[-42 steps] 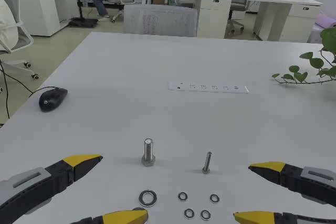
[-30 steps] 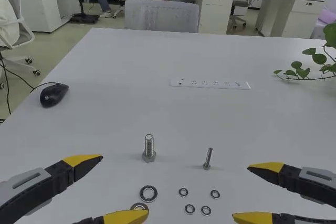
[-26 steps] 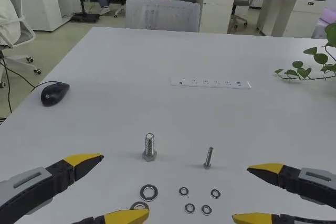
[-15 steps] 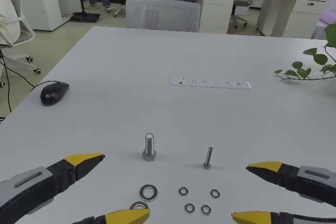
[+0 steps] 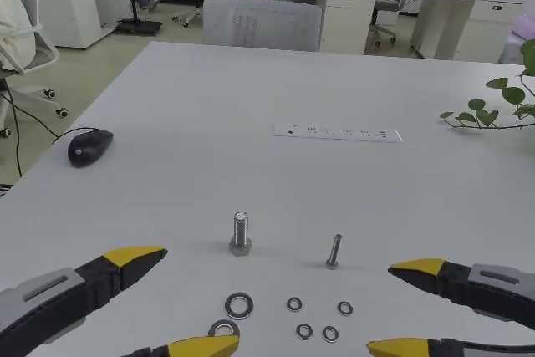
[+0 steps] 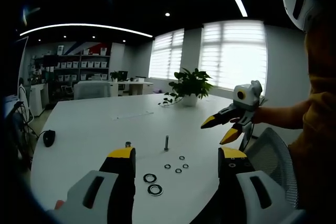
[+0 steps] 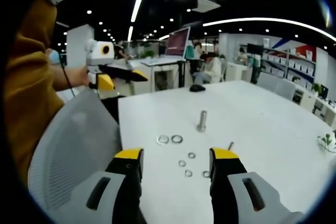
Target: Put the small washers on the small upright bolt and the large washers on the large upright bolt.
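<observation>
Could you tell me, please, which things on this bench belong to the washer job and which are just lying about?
For the job: large bolt, small bolt, two large washers, four small washers.
Lying about: mouse, power strip, plant.

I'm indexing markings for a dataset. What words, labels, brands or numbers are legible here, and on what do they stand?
No text can be read in any view.
Power strip on the table: any print is too small to read.
Shelf boxes in the left gripper view: any labels are too blurred.
Screen in the right gripper view: content too blurred to read.
Large bolt and small bolt: no markings visible.
</observation>
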`<state>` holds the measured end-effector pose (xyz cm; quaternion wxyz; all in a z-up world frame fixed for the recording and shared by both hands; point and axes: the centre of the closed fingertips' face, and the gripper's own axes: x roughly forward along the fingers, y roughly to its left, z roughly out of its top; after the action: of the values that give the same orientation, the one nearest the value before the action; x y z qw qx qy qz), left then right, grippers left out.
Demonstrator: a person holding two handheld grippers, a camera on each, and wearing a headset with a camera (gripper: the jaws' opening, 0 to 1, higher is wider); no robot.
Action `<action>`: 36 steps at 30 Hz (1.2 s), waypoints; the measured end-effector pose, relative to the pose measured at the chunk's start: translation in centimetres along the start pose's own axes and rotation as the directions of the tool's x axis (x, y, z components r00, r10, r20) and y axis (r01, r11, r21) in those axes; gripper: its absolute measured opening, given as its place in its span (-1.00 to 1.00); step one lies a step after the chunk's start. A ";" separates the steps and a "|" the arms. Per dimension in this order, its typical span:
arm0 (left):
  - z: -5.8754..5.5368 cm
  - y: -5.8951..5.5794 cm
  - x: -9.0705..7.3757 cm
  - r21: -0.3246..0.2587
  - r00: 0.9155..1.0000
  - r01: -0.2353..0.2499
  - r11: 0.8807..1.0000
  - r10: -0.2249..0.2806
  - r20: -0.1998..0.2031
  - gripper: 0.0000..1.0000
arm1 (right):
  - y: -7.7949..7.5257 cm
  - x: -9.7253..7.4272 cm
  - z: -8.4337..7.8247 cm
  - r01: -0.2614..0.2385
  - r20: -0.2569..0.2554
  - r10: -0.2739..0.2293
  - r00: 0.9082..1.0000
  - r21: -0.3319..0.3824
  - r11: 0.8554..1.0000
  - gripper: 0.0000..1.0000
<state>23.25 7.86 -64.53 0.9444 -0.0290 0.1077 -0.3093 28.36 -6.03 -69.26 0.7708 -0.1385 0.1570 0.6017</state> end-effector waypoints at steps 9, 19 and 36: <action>0.1 -0.1 0.0 0.004 1.000 -0.007 1.000 0.007 0.005 0.26 | 0.0 0.2 0.0 -0.023 -0.021 0.023 1.000 -0.023 0.999 0.03; 0.4 0.2 -0.1 -0.002 0.999 -0.025 1.000 0.025 0.026 0.26 | 0.1 1.6 -1.0 -0.097 -0.109 0.089 0.990 -0.068 0.993 -0.01; 0.4 0.6 0.5 -0.013 0.999 -0.025 1.000 0.025 0.035 0.26 | -0.7 3.5 -2.9 -0.208 -0.261 0.170 0.950 -0.127 0.970 -0.04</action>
<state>24.06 8.11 -64.32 0.9497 -0.0390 0.0936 -0.2963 29.60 -4.31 -73.33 0.6708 -0.2558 0.2183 0.6610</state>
